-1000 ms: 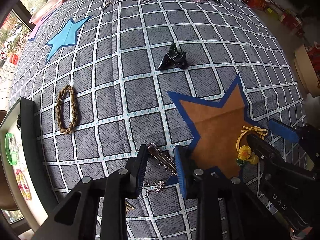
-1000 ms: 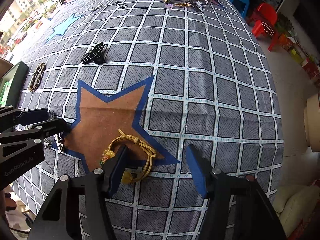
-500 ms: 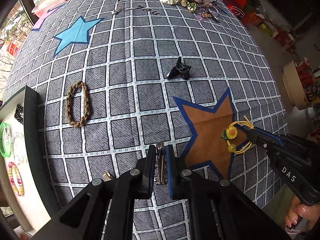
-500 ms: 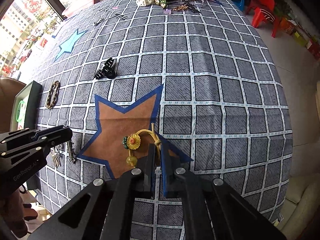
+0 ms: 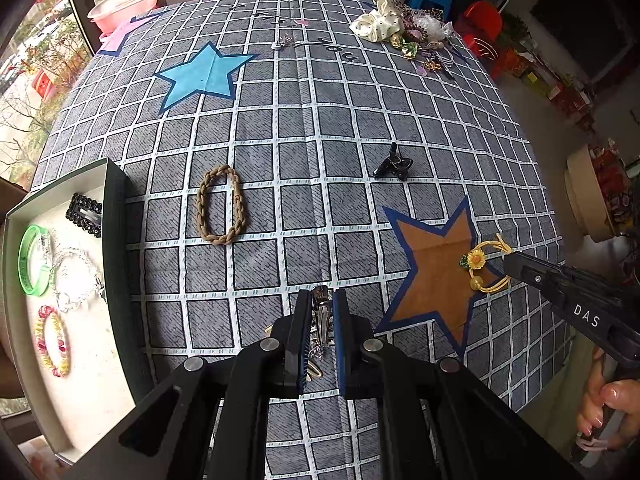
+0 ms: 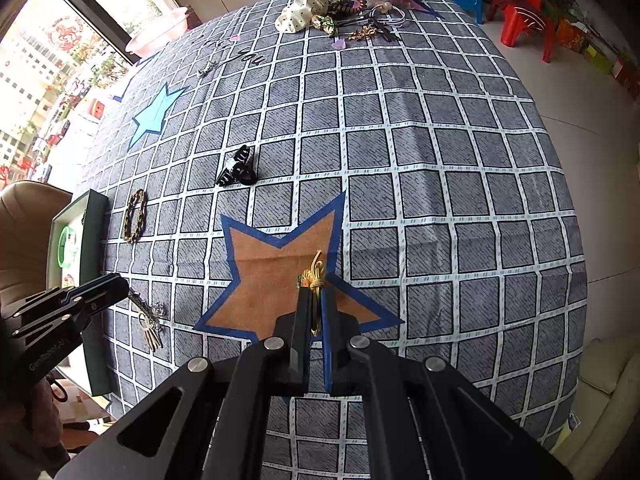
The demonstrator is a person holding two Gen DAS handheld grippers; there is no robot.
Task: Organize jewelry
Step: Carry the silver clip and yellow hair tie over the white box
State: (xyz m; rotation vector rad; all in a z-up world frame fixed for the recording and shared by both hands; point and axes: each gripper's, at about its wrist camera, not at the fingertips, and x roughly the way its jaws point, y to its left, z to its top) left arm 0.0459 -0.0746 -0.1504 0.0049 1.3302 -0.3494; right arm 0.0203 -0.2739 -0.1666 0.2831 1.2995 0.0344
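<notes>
The left gripper's [image 5: 322, 308] fingers [image 5: 298, 336] pinch a silver hair clip [image 5: 321, 314] just above the checked cloth on the surface [image 5: 304, 184], while the right gripper's [image 6: 316, 304] fingers [image 6: 302, 332] are pressed together on a yellow cord hair tie [image 5: 486, 266] with a small sunflower, over the brown star [image 6: 272, 276]. Farther out on the cloth lie a braided tan hair tie [image 5: 220, 210] and a black claw clip [image 5: 394, 164], and a pile of accessories [image 5: 404, 30] sits at the far edge. An open box [image 5: 116, 216] at the left edge holds a green bangle [image 5: 32, 260], bead bracelets and a black clip.
</notes>
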